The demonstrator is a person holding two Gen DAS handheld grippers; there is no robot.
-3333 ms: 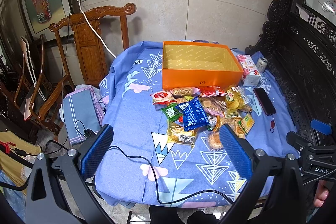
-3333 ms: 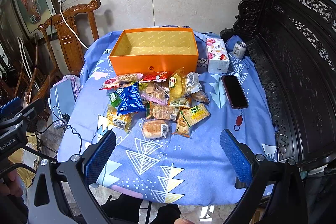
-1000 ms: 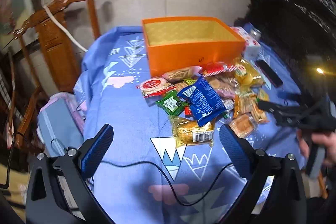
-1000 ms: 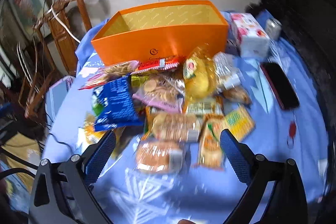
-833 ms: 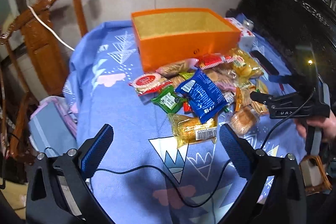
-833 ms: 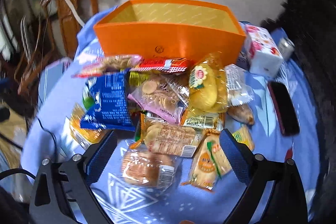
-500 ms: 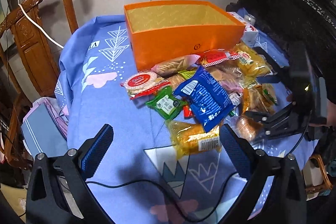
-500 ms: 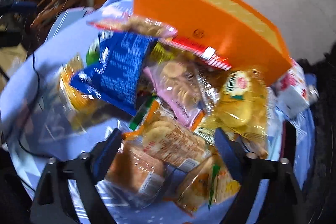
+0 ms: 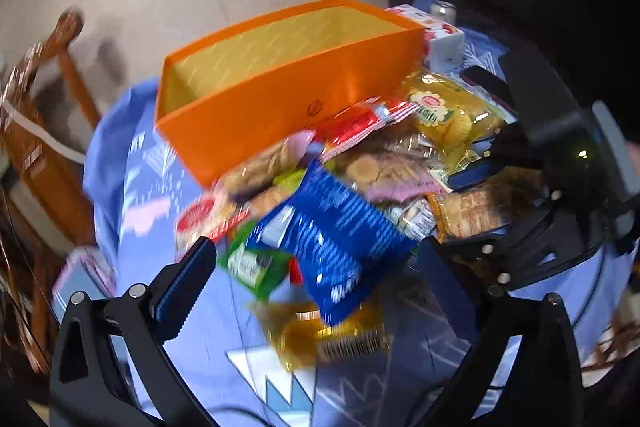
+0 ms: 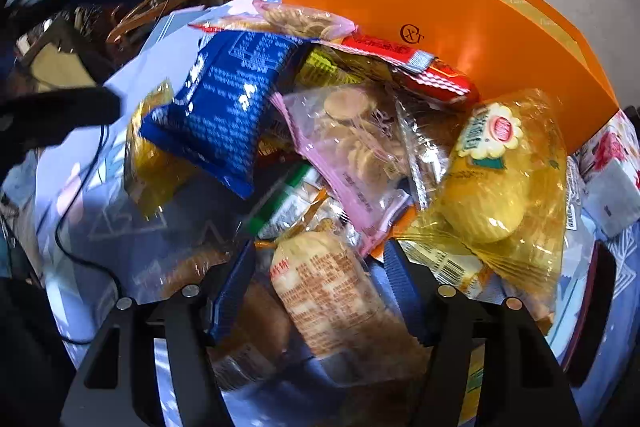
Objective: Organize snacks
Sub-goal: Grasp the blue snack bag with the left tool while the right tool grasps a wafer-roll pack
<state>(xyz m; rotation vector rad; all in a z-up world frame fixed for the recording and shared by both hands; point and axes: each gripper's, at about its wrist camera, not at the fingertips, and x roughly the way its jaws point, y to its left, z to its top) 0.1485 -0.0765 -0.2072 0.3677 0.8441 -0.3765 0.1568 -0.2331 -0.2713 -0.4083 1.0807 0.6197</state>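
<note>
Nearest in the right wrist view, our right gripper has just been closing its jaws, and a clear packet of pale rice crackers sits between the blue pads; the left pad looks to be against the wrapper, but we cannot tell whether the right one presses it yet. A bun in clear wrap lies just beside it on the left. Our left gripper hangs spread wide with nothing gripped, low over the front of the pile, where a yellow barcode packet lies on the blue patterned cloth. Just beyond are a green sachet and a blue packet lying over its neighbours. Further on, a pink-edged bag of round biscuits and a yellow cake bag overlap the heap, with a red wrapper leaning on the orange box. The box stands open at the far side of the snacks, nothing visible inside. A white floral tissue box sits beside its right end.
</note>
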